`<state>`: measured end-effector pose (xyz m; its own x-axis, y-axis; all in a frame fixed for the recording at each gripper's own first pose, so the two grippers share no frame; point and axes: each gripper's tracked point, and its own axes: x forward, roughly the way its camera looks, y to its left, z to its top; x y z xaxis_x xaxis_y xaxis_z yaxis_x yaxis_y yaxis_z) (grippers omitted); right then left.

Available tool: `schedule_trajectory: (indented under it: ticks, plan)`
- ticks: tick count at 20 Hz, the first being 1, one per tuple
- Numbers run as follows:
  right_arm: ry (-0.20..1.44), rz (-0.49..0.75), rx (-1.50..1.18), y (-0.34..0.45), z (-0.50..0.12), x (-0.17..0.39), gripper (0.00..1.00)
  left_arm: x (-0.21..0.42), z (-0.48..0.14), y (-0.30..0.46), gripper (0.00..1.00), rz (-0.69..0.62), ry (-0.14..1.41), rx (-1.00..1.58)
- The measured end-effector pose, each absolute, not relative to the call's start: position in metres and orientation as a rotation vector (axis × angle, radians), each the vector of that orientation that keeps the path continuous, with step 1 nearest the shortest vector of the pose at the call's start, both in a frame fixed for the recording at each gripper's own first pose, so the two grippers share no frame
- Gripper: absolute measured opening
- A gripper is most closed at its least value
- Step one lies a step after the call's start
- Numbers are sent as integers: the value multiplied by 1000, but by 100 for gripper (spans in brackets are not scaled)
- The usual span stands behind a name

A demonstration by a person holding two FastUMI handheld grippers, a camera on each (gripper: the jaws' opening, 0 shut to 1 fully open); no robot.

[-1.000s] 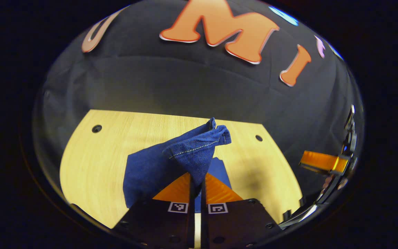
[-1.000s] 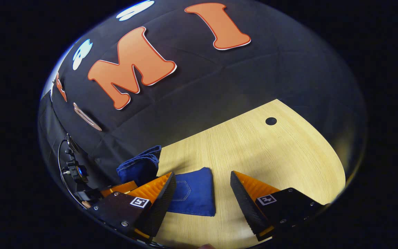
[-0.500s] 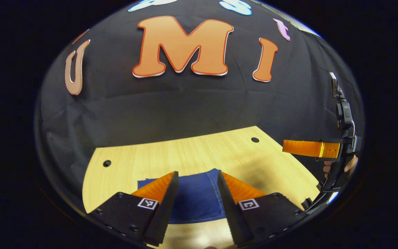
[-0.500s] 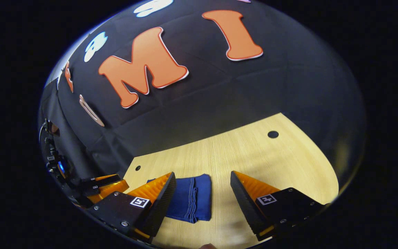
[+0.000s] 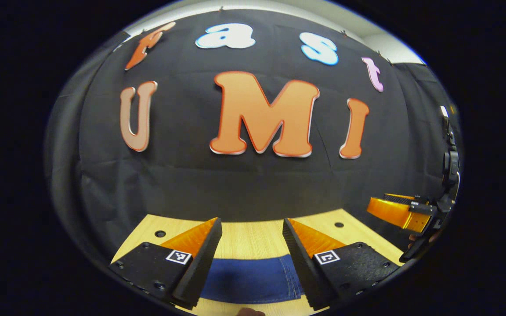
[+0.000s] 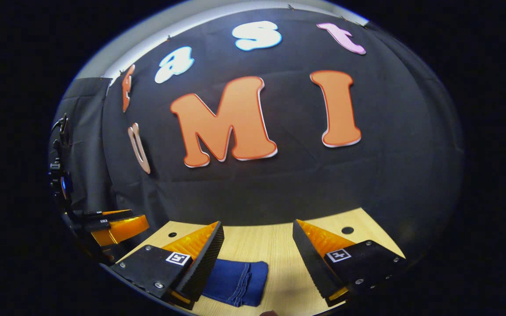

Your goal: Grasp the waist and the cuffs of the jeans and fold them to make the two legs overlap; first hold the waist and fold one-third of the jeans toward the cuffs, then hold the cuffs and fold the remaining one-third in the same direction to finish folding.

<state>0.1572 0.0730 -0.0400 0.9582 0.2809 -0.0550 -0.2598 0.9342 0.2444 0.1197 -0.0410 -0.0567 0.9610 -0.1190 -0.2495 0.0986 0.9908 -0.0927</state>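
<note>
Pale wood-grain table (image 5: 253,239), round holes near its far edge: bearing surface for the fold.

Dark blue denim jeans (image 5: 251,281), folded into a compact stack: lying flat on the table's near part, layered edges showing at one end in the right gripper view (image 6: 235,283); apparently set down as finished, folding likely complete.

Left gripper (image 5: 251,256): jaws wide, empty, raised above the jeans, touching nothing; presumably let go.

Right gripper (image 6: 257,259): jaws wide, empty, the stack just beside its left finger; likewise clear of the cloth.
</note>
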Motion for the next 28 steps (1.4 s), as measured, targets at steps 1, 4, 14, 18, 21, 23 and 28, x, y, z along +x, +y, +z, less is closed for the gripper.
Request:
schedule_trajectory:
  ticks: [1, 4, 14, 18, 21, 23, 28]
  plan:
    - [56, 280, 217, 77, -33, 156, 100, 119, -43, -35, 86, -92, 214, -80]
    - [-22, 293, 182, 86, -13, 149, 96, 111, -13, -17, 89, -37, 89, -61]
    - [-119, 333, 123, 112, 15, 137, 100, 101, 17, 4, 84, 31, -24, -46]
    - [-104, 340, 141, 118, 12, 140, 96, 104, 5, 12, 84, 52, 3, -49]
    - [-109, 339, 142, 123, 12, 141, 96, 100, -2, 20, 85, 63, 10, -46]
    - [-112, 337, 132, 124, 10, 143, 96, 101, -6, 27, 84, 75, 13, -41]
    - [-102, 324, 101, 127, 1, 143, 96, 102, -32, 38, 94, 79, 84, -69]
